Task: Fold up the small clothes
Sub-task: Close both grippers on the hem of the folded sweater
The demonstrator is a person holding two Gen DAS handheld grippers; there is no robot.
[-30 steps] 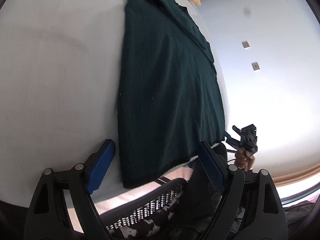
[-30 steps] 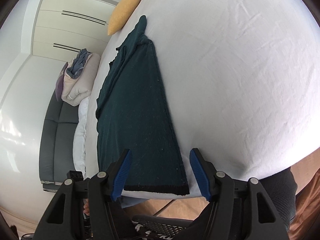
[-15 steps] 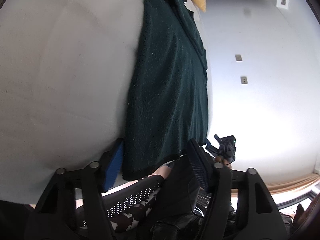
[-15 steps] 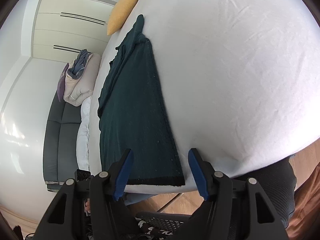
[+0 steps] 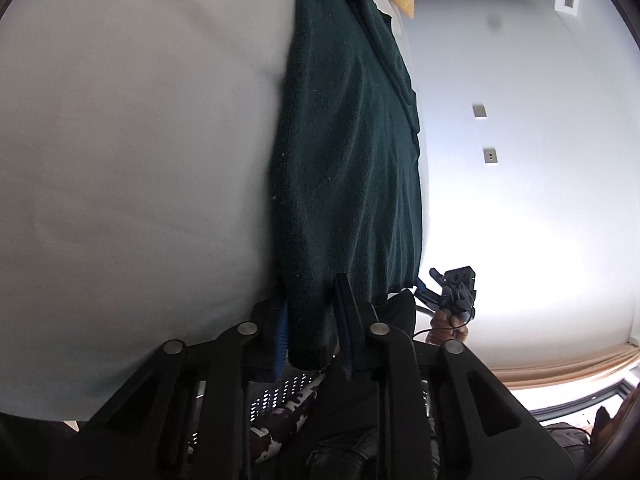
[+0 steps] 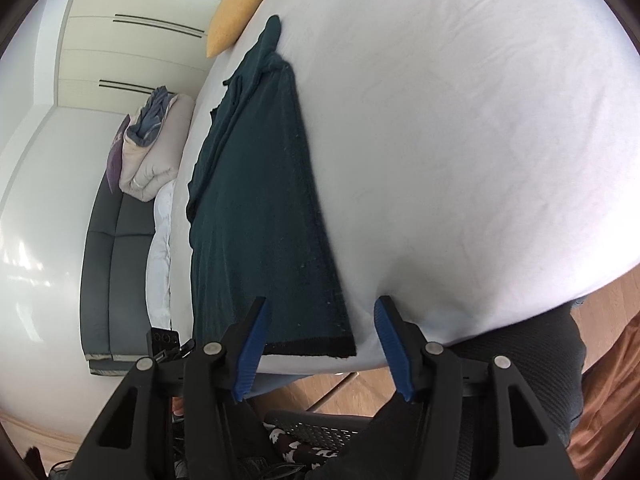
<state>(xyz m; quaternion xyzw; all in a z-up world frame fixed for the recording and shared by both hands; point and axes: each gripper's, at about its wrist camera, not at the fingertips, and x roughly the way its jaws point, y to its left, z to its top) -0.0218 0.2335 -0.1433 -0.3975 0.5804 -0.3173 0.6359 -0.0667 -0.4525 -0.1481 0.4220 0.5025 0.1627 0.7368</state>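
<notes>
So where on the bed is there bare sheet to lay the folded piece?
Bare white sheet spreads wide beside the dark green garment, toward the bed's middle. The other side is crowded: the garment lies close along the bed's edge, with the yellow pillow at its far end.

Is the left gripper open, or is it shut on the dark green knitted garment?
Shut: the left gripper pinches the dark green knitted garment at its near hem.
</notes>
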